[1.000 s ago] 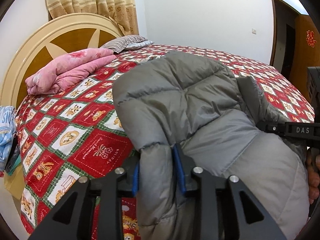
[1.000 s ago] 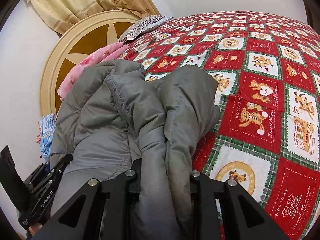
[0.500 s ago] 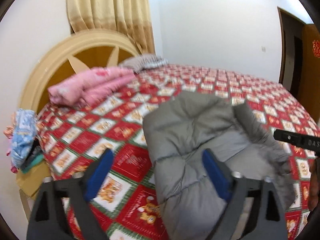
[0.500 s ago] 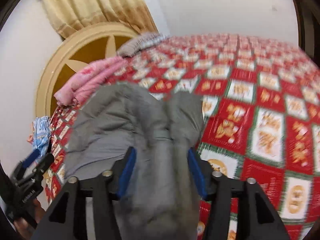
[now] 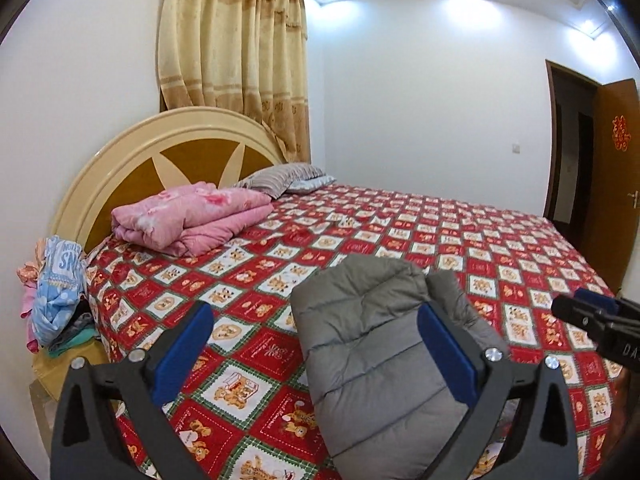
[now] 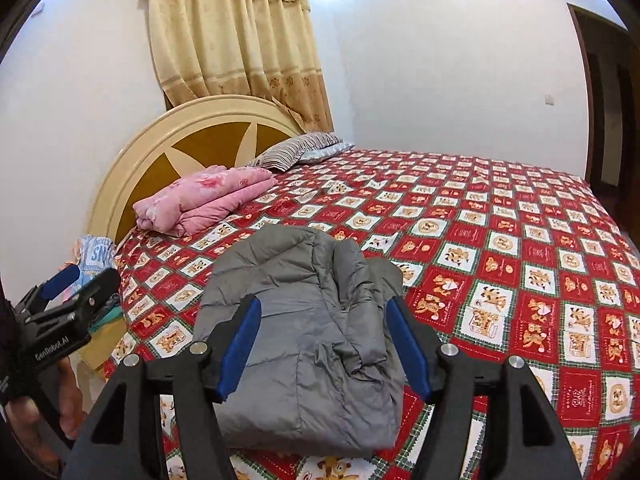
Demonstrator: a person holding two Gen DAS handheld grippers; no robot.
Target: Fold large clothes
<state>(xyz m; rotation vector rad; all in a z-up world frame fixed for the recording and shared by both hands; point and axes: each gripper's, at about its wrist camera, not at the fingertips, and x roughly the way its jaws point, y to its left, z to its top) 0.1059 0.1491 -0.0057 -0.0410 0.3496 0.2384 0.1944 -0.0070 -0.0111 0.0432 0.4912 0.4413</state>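
A grey puffer jacket [image 5: 376, 344] lies folded in a compact bundle near the front edge of the bed; it also shows in the right wrist view [image 6: 312, 340]. My left gripper [image 5: 316, 324] is open and empty, raised above and behind the jacket. My right gripper [image 6: 322, 320] is open and empty too, above the jacket, touching nothing. Each gripper shows in the other's view: the right one [image 5: 600, 320] at the right edge, the left one [image 6: 68, 300] at the left edge.
The bed has a red, white and green patchwork cover [image 5: 460, 240]. A folded pink quilt [image 5: 188, 216] and striped pillows [image 5: 284, 176] lie by the rounded headboard [image 5: 132, 156]. A pile of clothes [image 5: 56, 296] sits on a stand left of the bed. A door [image 5: 616, 176] is at right.
Both grippers were shut on the jacket a second ago. They have opened, let it go and pulled up and back. The jacket now rests folded on the bed.
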